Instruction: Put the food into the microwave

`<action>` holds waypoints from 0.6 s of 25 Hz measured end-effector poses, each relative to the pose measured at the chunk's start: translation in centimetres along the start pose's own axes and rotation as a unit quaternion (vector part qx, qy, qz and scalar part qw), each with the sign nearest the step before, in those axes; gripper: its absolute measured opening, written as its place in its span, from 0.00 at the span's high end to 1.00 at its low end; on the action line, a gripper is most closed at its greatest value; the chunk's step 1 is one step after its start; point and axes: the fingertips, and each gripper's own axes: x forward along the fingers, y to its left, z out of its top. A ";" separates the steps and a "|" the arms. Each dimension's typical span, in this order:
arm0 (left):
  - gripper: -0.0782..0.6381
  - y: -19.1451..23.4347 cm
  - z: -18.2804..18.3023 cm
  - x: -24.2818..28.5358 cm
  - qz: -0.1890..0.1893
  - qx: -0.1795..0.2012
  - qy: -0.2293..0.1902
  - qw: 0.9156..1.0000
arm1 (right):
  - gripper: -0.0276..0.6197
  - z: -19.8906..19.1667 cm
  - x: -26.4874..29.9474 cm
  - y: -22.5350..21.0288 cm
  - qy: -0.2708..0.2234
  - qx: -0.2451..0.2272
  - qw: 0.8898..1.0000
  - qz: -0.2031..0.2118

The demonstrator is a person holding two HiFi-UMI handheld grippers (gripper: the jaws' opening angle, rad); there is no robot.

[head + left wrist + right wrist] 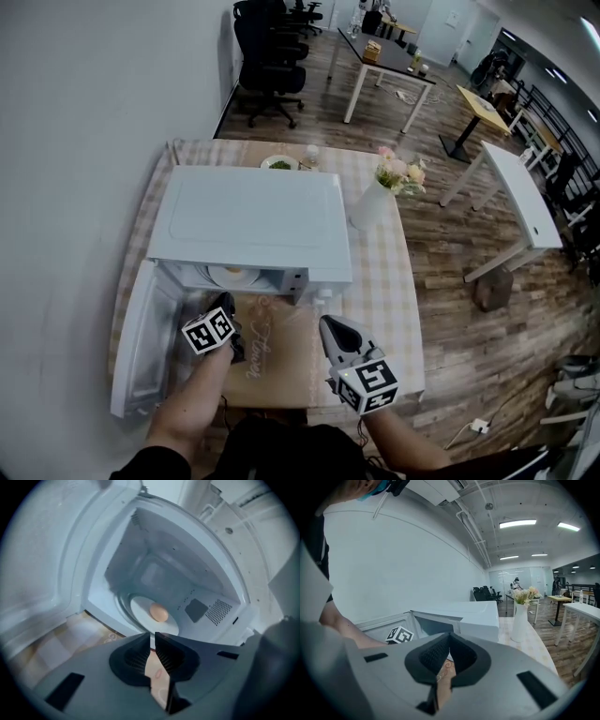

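A white microwave (248, 220) stands on the table with its door (141, 337) swung open to the left. Inside it, a round tan piece of food (159, 612) lies on a white plate (140, 613); the head view shows only the plate's edge (234, 275) in the opening. My left gripper (228, 302) is shut and empty, pointing into the cavity from just outside it (153, 637). My right gripper (328, 324) is shut with nothing in it, held above the table's front right of the opening (450, 637).
A brown placemat (272, 356) lies in front of the microwave. A white vase of flowers (375, 202) stands to its right. Behind it are a small plate of greens (279, 164) and a bottle (310, 157). Office tables and chairs stand beyond.
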 end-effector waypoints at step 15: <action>0.84 -1.3 1.1 2.7 -0.006 0.115 0.026 0.993 | 0.94 -0.4 -1.2 -1.1 0.009 0.006 1.000 -0.022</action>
